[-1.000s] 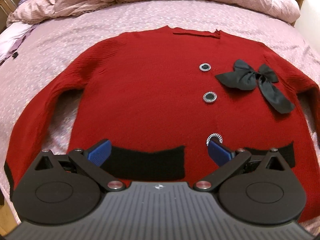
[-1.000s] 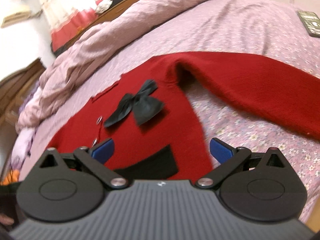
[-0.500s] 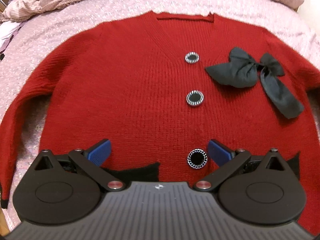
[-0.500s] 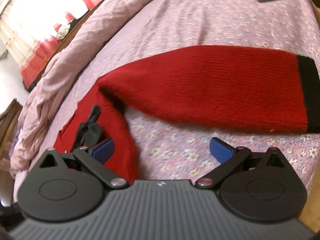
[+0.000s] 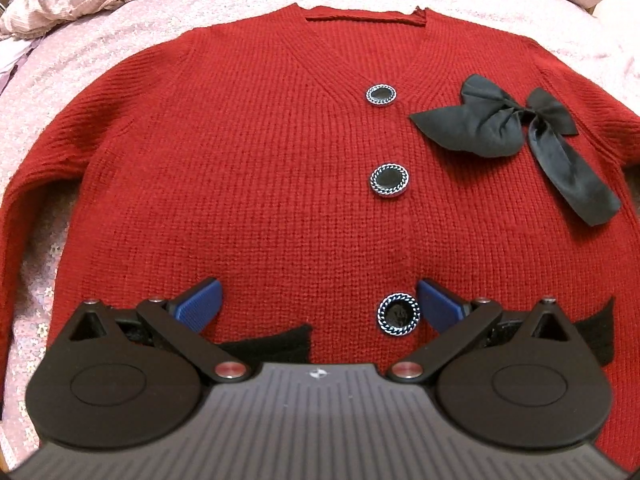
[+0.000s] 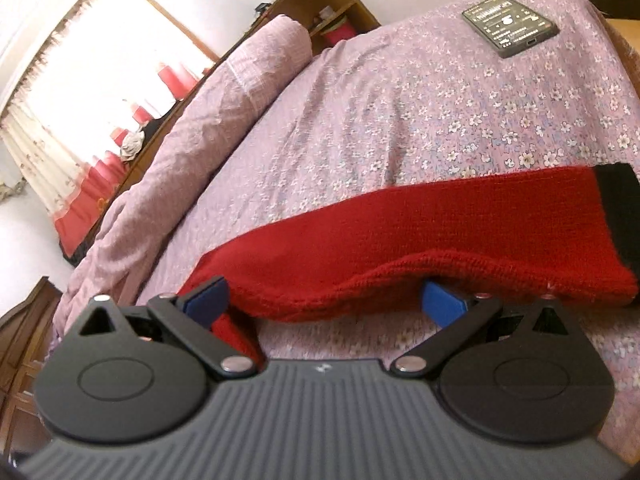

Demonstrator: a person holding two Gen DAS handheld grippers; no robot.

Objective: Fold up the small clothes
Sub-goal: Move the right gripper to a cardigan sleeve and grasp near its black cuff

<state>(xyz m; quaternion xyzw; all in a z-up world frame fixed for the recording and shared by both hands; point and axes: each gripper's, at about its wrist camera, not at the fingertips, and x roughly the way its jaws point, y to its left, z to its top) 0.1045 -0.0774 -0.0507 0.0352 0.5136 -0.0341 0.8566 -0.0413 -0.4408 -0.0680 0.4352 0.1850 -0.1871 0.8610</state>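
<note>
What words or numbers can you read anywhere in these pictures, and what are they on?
Phone on the bed: white writing fills its screen, too small and blurred to read.
Left hand-held gripper: a small pale mark on its body, not readable letters.
Right hand-held gripper: the same small mark, not readable.
Red cardigan, its buttons and black bow: no writing.

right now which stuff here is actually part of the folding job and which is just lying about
Part of the job:
- red cardigan, spread flat on the bed
- its sleeve, lying out to the side
- left gripper, open over the hem
- right gripper, open at the sleeve

Just lying about:
- phone near the bed's far corner
- bunched duvet
- floral bedsheet
</note>
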